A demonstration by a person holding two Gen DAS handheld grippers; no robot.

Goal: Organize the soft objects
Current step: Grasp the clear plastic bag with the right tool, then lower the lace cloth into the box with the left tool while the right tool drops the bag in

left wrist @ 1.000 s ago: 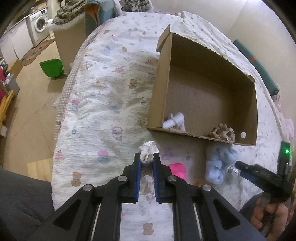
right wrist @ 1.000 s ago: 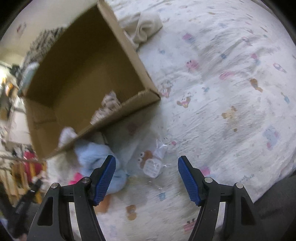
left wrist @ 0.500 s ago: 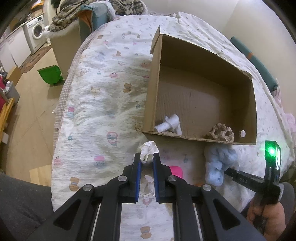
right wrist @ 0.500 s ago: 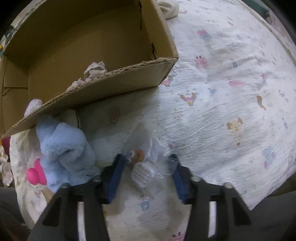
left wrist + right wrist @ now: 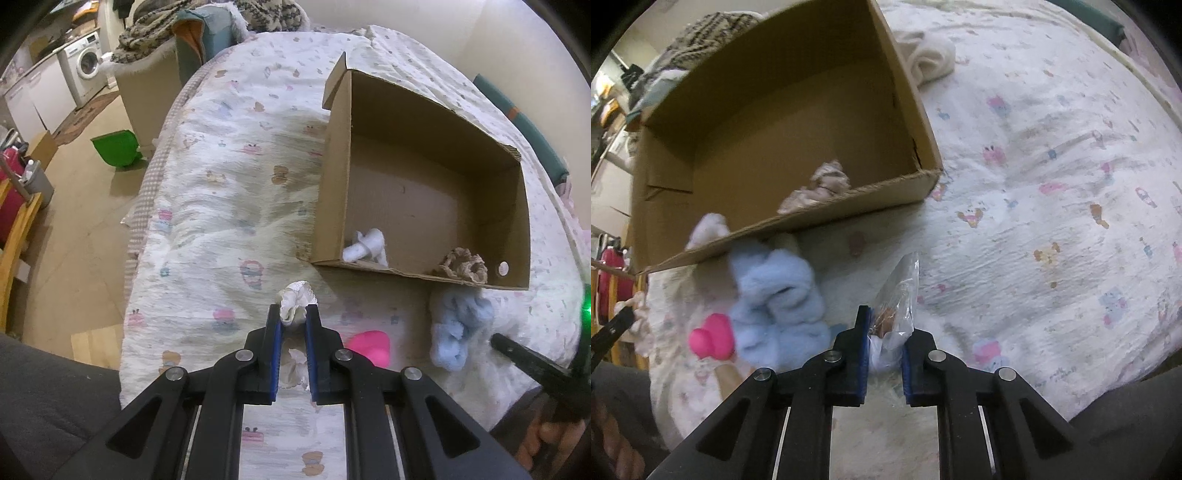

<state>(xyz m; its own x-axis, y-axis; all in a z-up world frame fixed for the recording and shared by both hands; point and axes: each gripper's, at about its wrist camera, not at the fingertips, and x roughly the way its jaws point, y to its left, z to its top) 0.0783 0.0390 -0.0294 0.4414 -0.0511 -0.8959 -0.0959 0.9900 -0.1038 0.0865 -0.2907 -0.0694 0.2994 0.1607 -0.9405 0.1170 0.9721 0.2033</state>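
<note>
Where a second ago its jaws stood wide over the bed [image 5: 1052,206], the right gripper [image 5: 884,341] has now pinched the clear plastic packet [image 5: 899,291], lifted at 6 o'clock of the cardboard box [image 5: 849,210]; that item looks ready to carry over the rim. The left gripper [image 5: 293,321] stays clamped on the white frilly scrunchie [image 5: 295,301], hovering at 7 o'clock of the box; blue fluffy scrunchie [image 5: 458,325] and pink toy [image 5: 371,347] remain outside.
</note>
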